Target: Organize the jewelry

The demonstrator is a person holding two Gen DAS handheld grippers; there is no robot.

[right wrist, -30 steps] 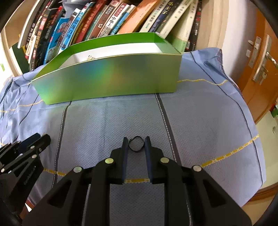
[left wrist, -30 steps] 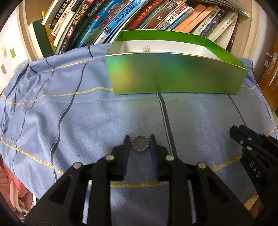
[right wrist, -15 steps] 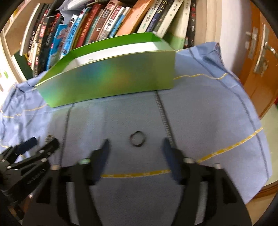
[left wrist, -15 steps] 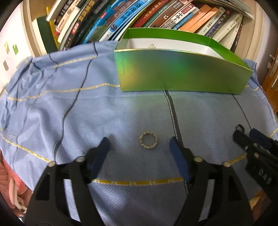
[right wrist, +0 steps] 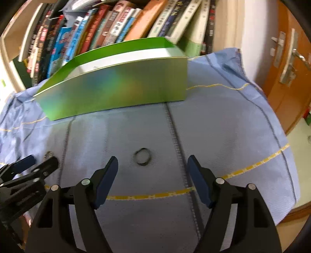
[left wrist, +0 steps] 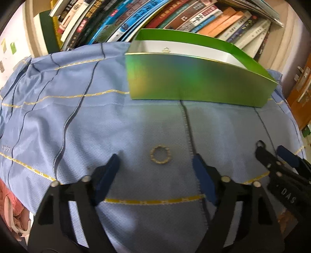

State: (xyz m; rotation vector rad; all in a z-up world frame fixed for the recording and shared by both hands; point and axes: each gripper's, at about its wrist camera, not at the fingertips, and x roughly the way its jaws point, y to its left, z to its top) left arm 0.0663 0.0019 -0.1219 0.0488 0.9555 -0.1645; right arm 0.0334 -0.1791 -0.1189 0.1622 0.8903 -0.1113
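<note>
I have both sets of fingers spread wide, and neither pair holds anything. In the left wrist view, the left gripper (left wrist: 155,165) straddles a gold beaded ring (left wrist: 160,154) lying flat on the blue cloth (left wrist: 77,126) over the tabletop, just ahead of the tips at lower centre; its fingers are easing inward but nowhere near touching it. In the right wrist view, the right gripper (right wrist: 152,167) frames a dark ring (right wrist: 142,154) the same way, apart from both pads. Each ring sits centred between its fingers, which I judge suits a straight pinch. The green box (left wrist: 194,81) stands open-topped in the upper middle of the frame, in front of the books (left wrist: 175,17), likely where the rings belong. A small gold item shows at its rim; too small to tell.
</note>
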